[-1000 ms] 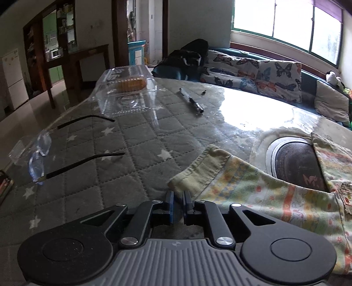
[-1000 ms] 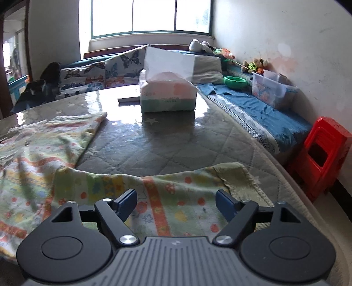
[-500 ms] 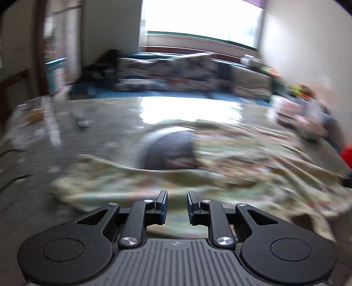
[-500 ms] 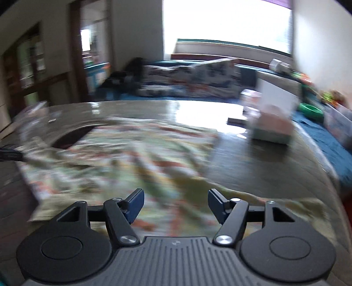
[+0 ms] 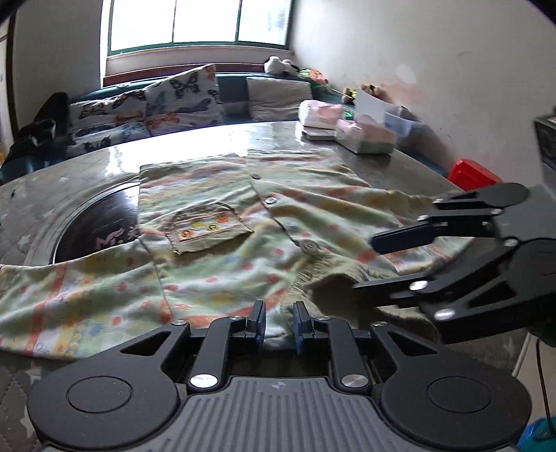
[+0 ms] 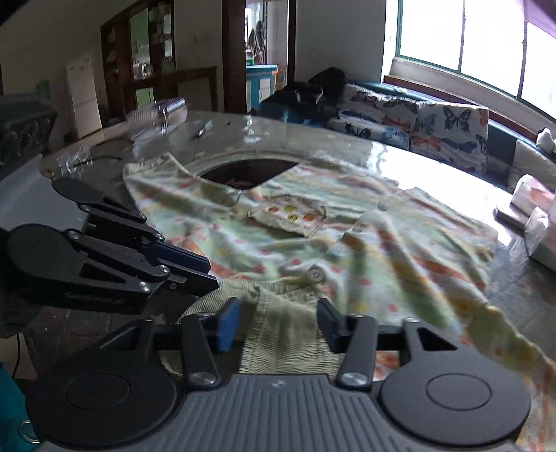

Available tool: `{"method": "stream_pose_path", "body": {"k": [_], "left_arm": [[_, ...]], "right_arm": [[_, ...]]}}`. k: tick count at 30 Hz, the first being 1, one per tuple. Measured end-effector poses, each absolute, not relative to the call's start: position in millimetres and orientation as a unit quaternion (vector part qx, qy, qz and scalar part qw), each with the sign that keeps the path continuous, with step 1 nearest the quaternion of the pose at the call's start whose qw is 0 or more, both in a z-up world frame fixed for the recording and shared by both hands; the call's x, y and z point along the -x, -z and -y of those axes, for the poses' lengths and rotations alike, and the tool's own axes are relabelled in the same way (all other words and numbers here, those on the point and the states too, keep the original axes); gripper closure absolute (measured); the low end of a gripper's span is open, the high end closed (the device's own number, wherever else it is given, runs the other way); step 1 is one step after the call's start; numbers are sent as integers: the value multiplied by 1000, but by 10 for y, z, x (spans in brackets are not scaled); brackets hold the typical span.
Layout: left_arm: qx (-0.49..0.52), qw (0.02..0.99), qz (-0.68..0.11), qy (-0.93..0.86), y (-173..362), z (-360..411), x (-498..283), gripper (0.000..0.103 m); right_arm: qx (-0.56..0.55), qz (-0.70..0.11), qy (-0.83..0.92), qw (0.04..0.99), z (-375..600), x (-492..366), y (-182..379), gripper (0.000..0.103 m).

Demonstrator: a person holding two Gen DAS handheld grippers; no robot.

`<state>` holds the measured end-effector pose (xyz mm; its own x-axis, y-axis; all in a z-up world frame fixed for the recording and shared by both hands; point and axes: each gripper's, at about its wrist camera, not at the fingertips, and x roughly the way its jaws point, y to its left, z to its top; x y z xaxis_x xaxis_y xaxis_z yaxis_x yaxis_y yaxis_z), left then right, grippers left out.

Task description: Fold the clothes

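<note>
While both tools crowd the near hem, the garment, a pastel-print button-front baby top [image 5: 222, 222], lies spread front-up on the tabletop [image 5: 194, 139], chest pocket [image 5: 208, 229] up, far part draped over a dark round inset [image 5: 93, 222] in the surface.

Left tool [image 5: 279, 321]: jaws narrow and closing; hem cloth shows in the slit, but can't tell if the pads press on it yet. Right tool [image 6: 278, 321]: jaws closing w/ the ribbed hem band between them; pads look clear of the cloth, so not gripped yet.

Step in hand (my read): pinch the hem at two spots, then carry it toward the collar.
- get both layers in each bite; placket edge near the lower snap [image 6: 315, 274] is loose, could flop open
- tools sit v. close together; a wider spacing would prob. give a straighter fold line
- lift both evenly, low over the cloth, so the sleeves don't drag

Surface: grey quilted star-print cover under a glossy clear sheet, strong window glare. Tissue box [image 5: 368, 135] at far right edge, clear plastic container [image 6: 156, 114] far left. Room: bench w/ butterfly cushions [image 5: 180, 94] under the window [image 5: 198, 21], red stool [image 5: 472, 174] by the wall.
</note>
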<state>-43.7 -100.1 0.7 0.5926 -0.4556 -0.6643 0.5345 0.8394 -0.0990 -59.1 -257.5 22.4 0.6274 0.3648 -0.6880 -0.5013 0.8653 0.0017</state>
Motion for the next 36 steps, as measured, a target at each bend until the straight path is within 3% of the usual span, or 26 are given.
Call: {"method": "stream_pose_path", "body": {"k": [5,8,17,26,36], "left_arm": [[-67,885,-357,291,17,1032,454,86],[-65,889,-344,295,-85,998,458,86],[-114,870,-332,346,-101,1315,517,82],[-90,849,-374,362,92,1361,398,84],[-72,855,-357,369,-78,1091,451,83]], "right_arm": [[63,-368,-226,900,2686,566,-169,90],[24,-361,-211,908,2875,596,-272,98],[-62,-357,-206,909,3234,610,-415,98],[-46,-347,-222,910,3136,622,-459,98],[31,-364,-255,895,2852,675,-307,98]]}}
